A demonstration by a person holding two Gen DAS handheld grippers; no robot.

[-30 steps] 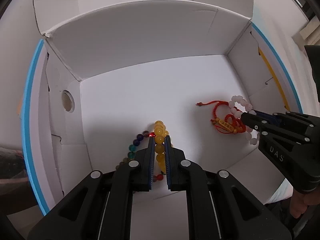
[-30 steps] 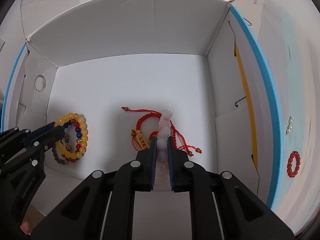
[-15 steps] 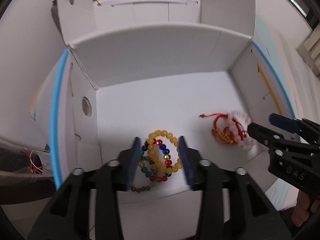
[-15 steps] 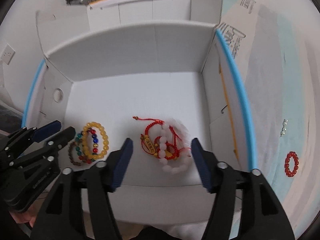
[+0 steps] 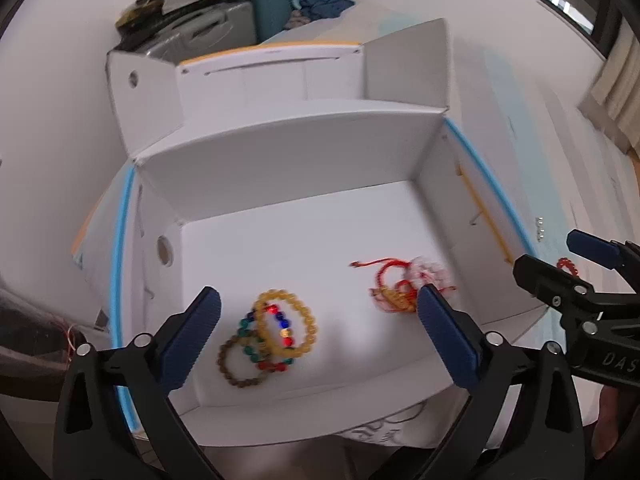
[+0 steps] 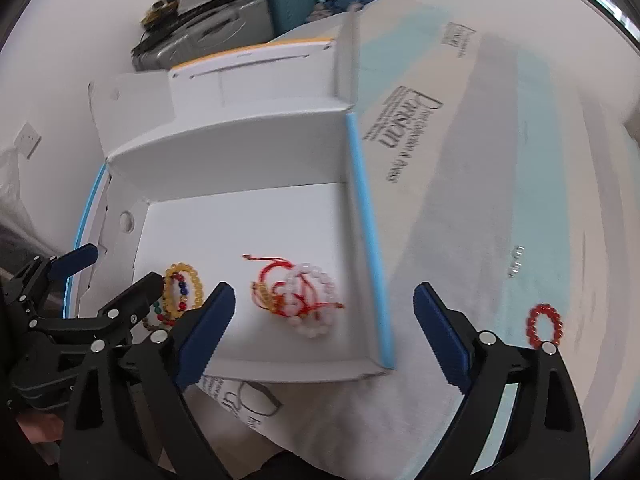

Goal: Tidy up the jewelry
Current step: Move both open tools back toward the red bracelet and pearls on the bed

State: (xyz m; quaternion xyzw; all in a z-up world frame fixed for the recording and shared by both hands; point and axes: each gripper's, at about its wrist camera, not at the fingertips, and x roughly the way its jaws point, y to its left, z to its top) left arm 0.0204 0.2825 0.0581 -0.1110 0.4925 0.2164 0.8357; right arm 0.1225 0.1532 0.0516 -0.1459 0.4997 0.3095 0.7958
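Note:
A white cardboard box lies open. On its floor at the left lie a yellow bead bracelet, a multicoloured one and a brown one. At the right lie a red cord bracelet and a pale pink bead bracelet. My left gripper is open and empty above the box's near edge. My right gripper is open and empty, raised over the box's right wall. A red bead bracelet lies outside on the cloth.
A few small pearl beads lie on the pale blue and white cloth right of the box. Behind the box stand a grey case and a teal suitcase.
Both grippers opened, released the yellow bracelet and the pale pink bracelet onto the box floor, and pulled up and back. The right gripper also shifted right, toward the box's right wall.

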